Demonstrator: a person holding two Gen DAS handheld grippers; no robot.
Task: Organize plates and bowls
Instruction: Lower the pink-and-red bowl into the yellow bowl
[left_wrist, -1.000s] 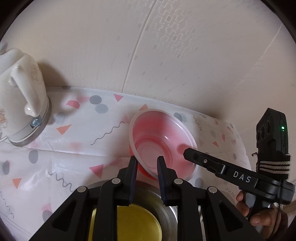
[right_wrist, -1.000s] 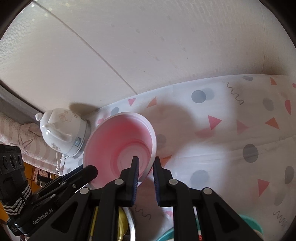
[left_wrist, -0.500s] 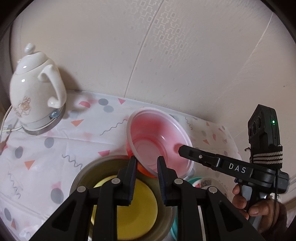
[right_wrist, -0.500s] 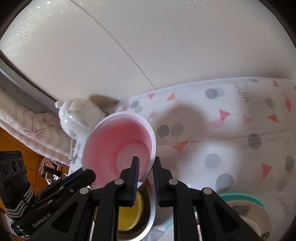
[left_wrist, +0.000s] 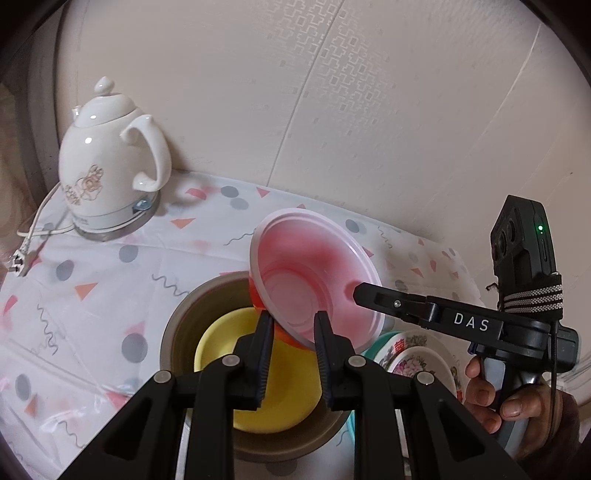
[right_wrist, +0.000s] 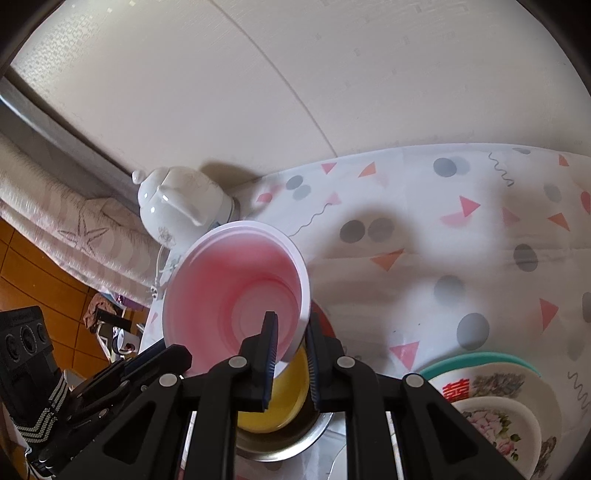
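Observation:
A translucent pink bowl (left_wrist: 314, 273) hangs tilted above the table, and both grippers hold it. My left gripper (left_wrist: 293, 321) is shut on its near rim. My right gripper (right_wrist: 291, 321) is shut on the rim of the pink bowl (right_wrist: 229, 280) at the opposite side. The right gripper (left_wrist: 362, 294) reaches in from the right in the left wrist view. The left gripper (right_wrist: 179, 356) shows at the lower left in the right wrist view. Below the bowl a metal bowl (left_wrist: 177, 325) holds a yellow dish (left_wrist: 288, 398).
A white kettle (left_wrist: 103, 177) stands at the back left by the wall, its cord trailing left. Floral plates (right_wrist: 495, 391) are stacked on a teal plate (right_wrist: 476, 360) to the right of the metal bowl (right_wrist: 288, 448). A patterned cloth (right_wrist: 424, 229) covers the table.
Both grippers have drawn back and risen a little with the pink bowl in them. The metal bowl with the yellow dish, the floral plates and the whole kettle have come into view.

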